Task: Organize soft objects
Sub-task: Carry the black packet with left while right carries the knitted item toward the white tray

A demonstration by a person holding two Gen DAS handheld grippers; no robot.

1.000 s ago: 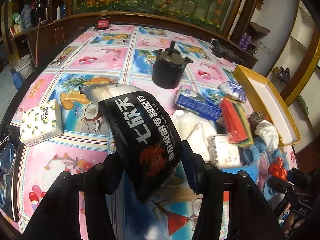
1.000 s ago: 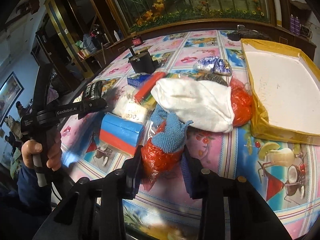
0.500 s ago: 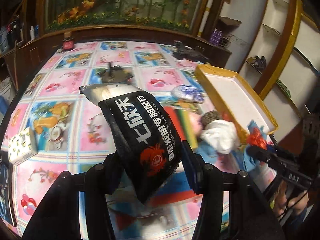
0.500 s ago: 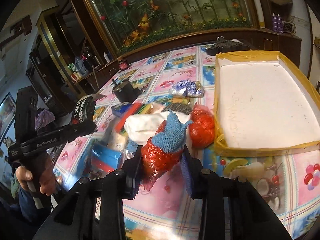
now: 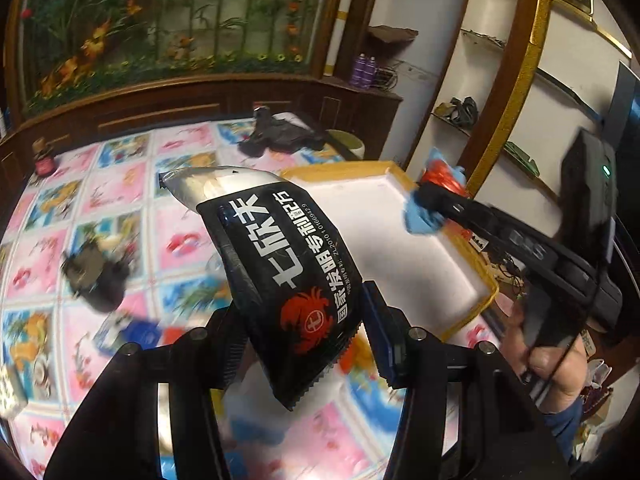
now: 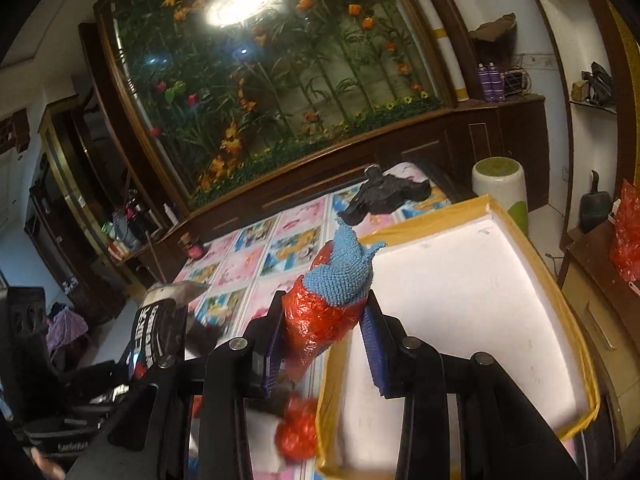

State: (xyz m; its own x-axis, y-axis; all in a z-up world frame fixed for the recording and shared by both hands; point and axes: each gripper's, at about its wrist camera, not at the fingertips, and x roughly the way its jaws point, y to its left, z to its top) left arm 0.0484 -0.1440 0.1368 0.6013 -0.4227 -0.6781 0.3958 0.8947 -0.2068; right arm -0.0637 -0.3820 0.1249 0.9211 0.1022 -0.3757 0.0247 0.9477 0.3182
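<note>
My left gripper (image 5: 304,344) is shut on a black foil packet (image 5: 280,264) with white Chinese writing and a red crab, held above the table beside the white foam tray (image 5: 400,232) with yellow taped rim. My right gripper (image 6: 320,344) is shut on a bundle of red plastic bag (image 6: 316,324) and blue knitted cloth (image 6: 340,276), held over the tray's (image 6: 460,300) near left edge. The right gripper also shows in the left wrist view (image 5: 430,200), and the left gripper's packet shows in the right wrist view (image 6: 158,332).
The table has a pink and blue patterned cloth (image 5: 116,188). A black pot (image 5: 94,276), a blue packet (image 5: 132,330) and a red jar (image 5: 42,158) sit on it. A black object (image 6: 384,194) lies at the far edge. Another red bag (image 6: 298,432) lies by the tray.
Both grippers have lifted and swung right toward the foam tray, each keeping its load. The pile of soft things has dropped out of view below.
</note>
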